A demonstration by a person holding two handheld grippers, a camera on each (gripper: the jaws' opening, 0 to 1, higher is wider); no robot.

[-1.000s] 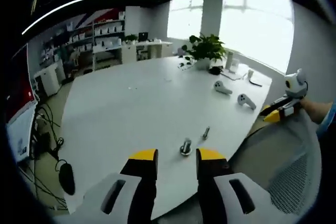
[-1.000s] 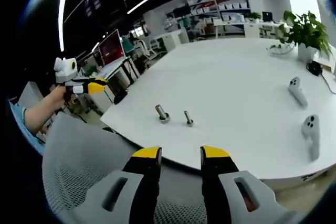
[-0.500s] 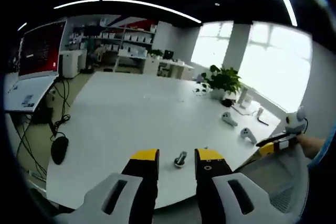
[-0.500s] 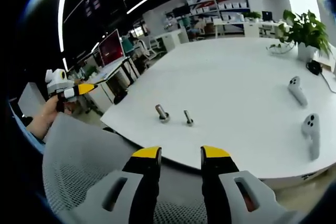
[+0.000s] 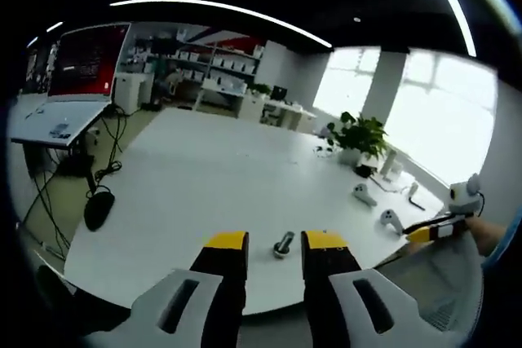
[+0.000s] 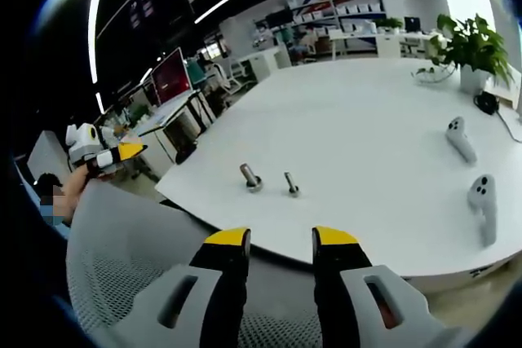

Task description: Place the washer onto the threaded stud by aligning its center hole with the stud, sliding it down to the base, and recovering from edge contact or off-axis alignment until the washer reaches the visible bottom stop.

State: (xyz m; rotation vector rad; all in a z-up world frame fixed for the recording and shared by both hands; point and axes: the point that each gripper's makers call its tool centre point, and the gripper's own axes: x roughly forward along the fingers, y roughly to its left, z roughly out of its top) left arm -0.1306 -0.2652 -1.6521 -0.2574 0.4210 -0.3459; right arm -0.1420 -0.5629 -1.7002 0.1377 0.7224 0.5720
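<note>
Now, in the left gripper view, the left gripper point(image 5: 273, 242) rises from six o'clock with its two yellow-tipped black jaws spread apart and nothing between them. Just beyond the gap, a short metal stud point(image 5: 282, 244) stands on the big white table point(image 5: 196, 185), tilted slightly toward one o'clock, with a wider round base at its foot. Whether the washer sits at that base is too small to tell. The tabletop is smooth, matte and rounded at its near edge. At three o'clock the right gripper point(image 5: 432, 230) pokes in, yellow at the tip with a white rounded body, held in a hand point(image 5: 489, 235). Two white game controllers point(image 5: 377, 208) lie on the table toward two o'clock, and a leafy potted plant point(image 5: 359, 134) stands behind them. A black computer mouse point(image 5: 96, 209) with a trailing cable rests at nine o'clock, below a laptop point(image 5: 69, 87) whose screen glows red.

In the right gripper view, the right gripper point(image 6: 281, 242) also comes up from six o'clock, jaws parted and empty, over the grey mesh back of a chair point(image 6: 130, 275). On the table point(image 6: 367, 136) two small upright metal pieces stand side by side near the edge: a thicker stud point(image 6: 250, 176) with a broad base at eleven o'clock from the jaws, and a thinner bolt point(image 6: 290, 183) just beside it toward twelve. At nine o'clock the left gripper point(image 6: 110, 155) is held up well clear of the table; how its jaws stand cannot be made out there.
</note>
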